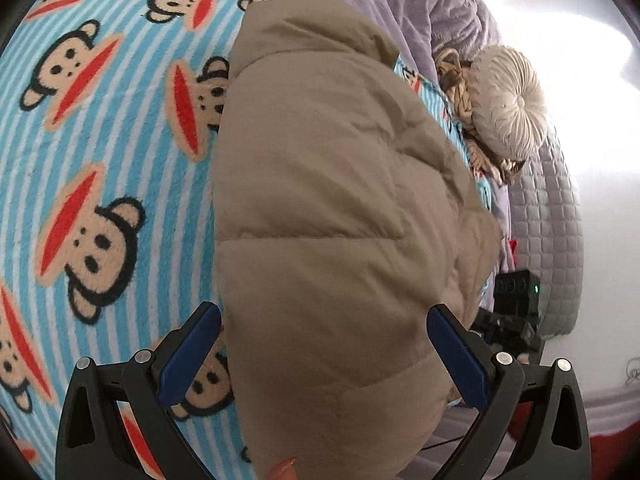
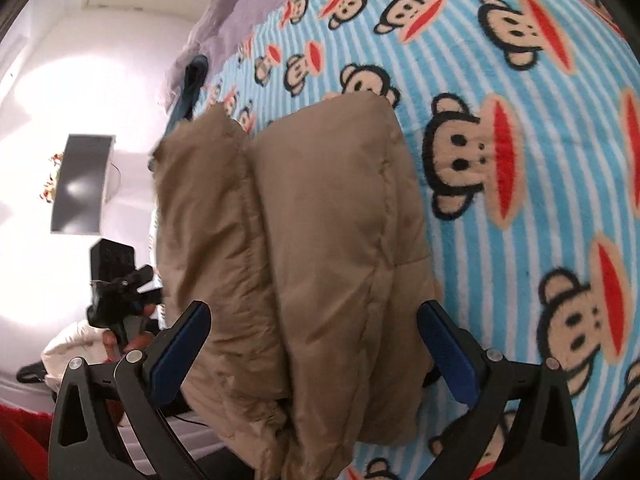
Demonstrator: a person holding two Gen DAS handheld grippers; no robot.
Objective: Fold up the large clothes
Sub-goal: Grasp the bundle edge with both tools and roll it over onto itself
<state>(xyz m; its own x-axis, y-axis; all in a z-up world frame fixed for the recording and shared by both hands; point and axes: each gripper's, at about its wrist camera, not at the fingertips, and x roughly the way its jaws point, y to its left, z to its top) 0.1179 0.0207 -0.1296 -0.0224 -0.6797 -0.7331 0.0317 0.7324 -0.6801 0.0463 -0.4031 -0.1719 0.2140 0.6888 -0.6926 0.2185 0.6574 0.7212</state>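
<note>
Jacket hem: the tan puffer jacket (image 1: 328, 208) is running off the left wrist view's edge at 6 o'clock.
Blanket: the monkey-print blanket (image 2: 520, 220) is lying hidden wherever the jacket is covering it.
Dark device: a black object (image 2: 116, 280) at 9 o'clock in the right wrist view is blurring beyond recognition.
Fingertip: a fingertip (image 1: 285, 469) is being cropped at 6 o'clock.

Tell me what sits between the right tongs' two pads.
The folded tan puffer jacket fills the gap of the right tongs, whose pads stand wide on either side, in the right wrist view.
</note>
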